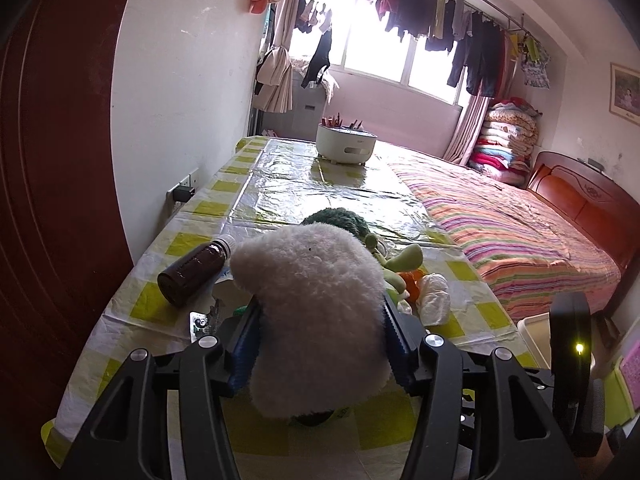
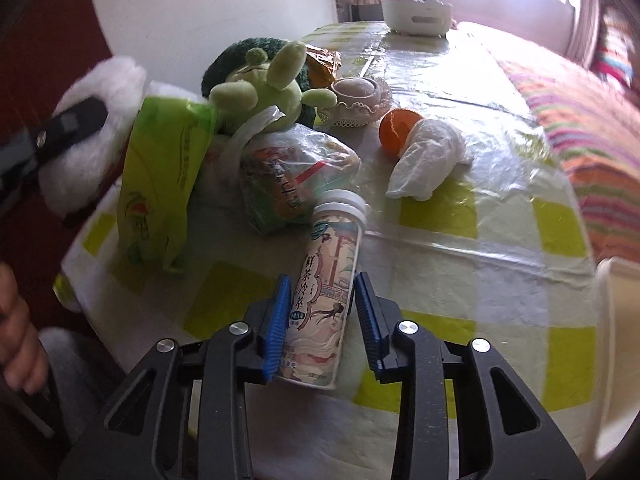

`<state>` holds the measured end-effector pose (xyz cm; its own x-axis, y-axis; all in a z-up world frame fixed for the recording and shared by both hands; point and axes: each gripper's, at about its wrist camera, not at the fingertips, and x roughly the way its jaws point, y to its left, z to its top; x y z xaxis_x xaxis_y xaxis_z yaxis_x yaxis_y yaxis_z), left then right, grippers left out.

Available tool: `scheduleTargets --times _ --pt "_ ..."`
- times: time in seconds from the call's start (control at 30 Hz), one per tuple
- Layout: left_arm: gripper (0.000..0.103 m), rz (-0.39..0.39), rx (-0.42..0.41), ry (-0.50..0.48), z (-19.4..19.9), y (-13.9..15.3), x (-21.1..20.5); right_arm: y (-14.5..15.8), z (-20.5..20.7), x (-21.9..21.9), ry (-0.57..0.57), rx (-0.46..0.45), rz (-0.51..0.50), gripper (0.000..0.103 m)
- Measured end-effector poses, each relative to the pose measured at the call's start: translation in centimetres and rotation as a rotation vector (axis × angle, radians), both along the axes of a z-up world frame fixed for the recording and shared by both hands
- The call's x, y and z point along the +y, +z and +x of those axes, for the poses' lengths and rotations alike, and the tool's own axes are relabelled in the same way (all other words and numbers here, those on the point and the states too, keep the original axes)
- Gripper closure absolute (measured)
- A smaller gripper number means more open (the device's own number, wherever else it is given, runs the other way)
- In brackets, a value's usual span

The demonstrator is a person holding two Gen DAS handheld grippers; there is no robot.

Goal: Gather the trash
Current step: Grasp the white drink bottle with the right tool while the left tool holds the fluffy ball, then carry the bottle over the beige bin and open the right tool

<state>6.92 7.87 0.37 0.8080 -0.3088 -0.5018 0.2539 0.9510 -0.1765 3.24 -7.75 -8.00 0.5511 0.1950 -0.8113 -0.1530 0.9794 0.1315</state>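
Both grippers loaded, only one with trash: tea bottle in the right, plush in the left.

Left of the tea bottle [image 2: 326, 304], the left gripper [image 1: 320, 332] is clenched on the white plush [image 1: 316, 312], a toy, so binning it is the risk. A green bag [image 2: 160, 184] and a wrapped snack pack [image 2: 296, 184] lean just behind the bottle and could drag along. The right gripper [image 2: 322, 312] straddles the lying bottle low on its body; left pad [image 2: 276, 320] touches, right-side contact unclear, so I judge it may pivot or slip when lifted. Right of the bottle, a crumpled tissue [image 2: 428, 160] waits on the tablecloth [image 2: 480, 280].
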Motion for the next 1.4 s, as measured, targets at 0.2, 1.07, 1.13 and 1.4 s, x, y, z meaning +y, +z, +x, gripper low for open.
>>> scheduleTargets --times 0.2,1.07,1.13,1.4 --pt "0.049 0.008 -0.009 -0.014 -0.2 -0.1 -0.6 0.1 -1.3 -1.6 0.013 -0.009 -0.026 0.074" --pt "0.049 0.103 -0.043 -0.192 -3.9 0.7 -11.6 2.7 -6.4 -14.1 -0.247 -0.225 0.213 0.075" --pt "0.049 0.113 -0.044 -0.218 -4.3 0.7 -12.7 2.9 -6.9 -15.5 -0.283 -0.241 0.227 0.075" --pt "0.049 0.136 -0.031 -0.330 -5.5 0.7 -17.2 3.2 -9.6 -20.8 -0.481 -0.295 0.205 0.075"
